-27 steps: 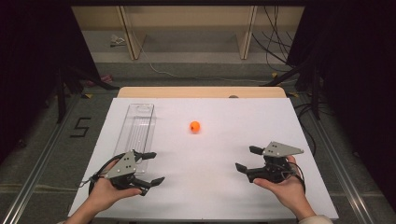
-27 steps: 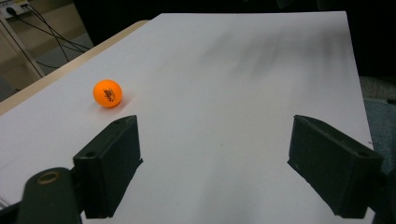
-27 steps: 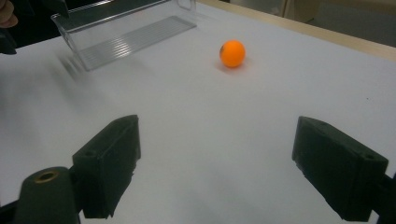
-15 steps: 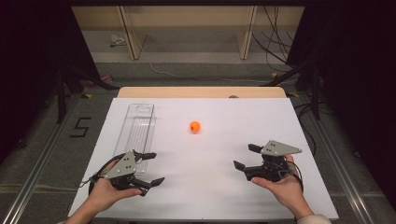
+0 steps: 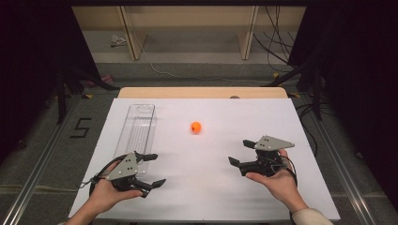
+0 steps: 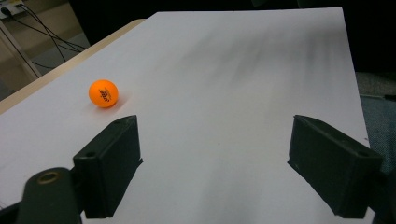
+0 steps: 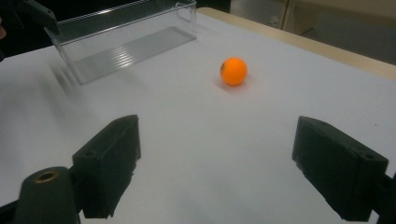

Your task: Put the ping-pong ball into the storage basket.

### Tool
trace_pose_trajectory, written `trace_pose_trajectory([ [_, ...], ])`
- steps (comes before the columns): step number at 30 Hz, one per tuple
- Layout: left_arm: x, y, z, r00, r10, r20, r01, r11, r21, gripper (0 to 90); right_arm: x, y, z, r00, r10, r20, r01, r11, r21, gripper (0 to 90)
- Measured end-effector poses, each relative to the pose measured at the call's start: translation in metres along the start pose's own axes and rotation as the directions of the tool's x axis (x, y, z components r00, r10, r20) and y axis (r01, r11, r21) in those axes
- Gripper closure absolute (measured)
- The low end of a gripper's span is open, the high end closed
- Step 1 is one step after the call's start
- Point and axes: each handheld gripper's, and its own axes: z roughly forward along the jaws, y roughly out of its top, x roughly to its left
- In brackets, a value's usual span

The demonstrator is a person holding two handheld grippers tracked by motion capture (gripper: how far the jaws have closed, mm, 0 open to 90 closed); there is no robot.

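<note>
From above, orange ping-pong ball (image 5: 195, 127) resting mid-table on the white sheet (image 5: 206, 187), well apart from left gripper (image 5: 151, 169) and right gripper (image 5: 239, 152), both spread wide and empty; left gripper view: ball far left; right gripper view: ball ahead, beside clear plastic tray (image 7: 126, 39).

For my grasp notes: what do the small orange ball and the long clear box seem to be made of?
Small orange ball: probably matte plastic, like a table-tennis ball; dull surface, small printed mark. Long clear box: likely hard glossy plastic; see-through walls, ribbed floor.
</note>
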Motion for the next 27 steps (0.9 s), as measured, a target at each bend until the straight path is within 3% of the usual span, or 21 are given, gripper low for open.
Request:
trace_pose_trajectory([
  [27, -0.001, 0.001, 0.0, 1.0, 0.008, 0.005, -0.008, 1.0, -0.004, 16.3, -0.009, 0.014, 0.035, 1.0, 0.0, 0.007, -0.001, 1.0, 0.026, 16.2],
])
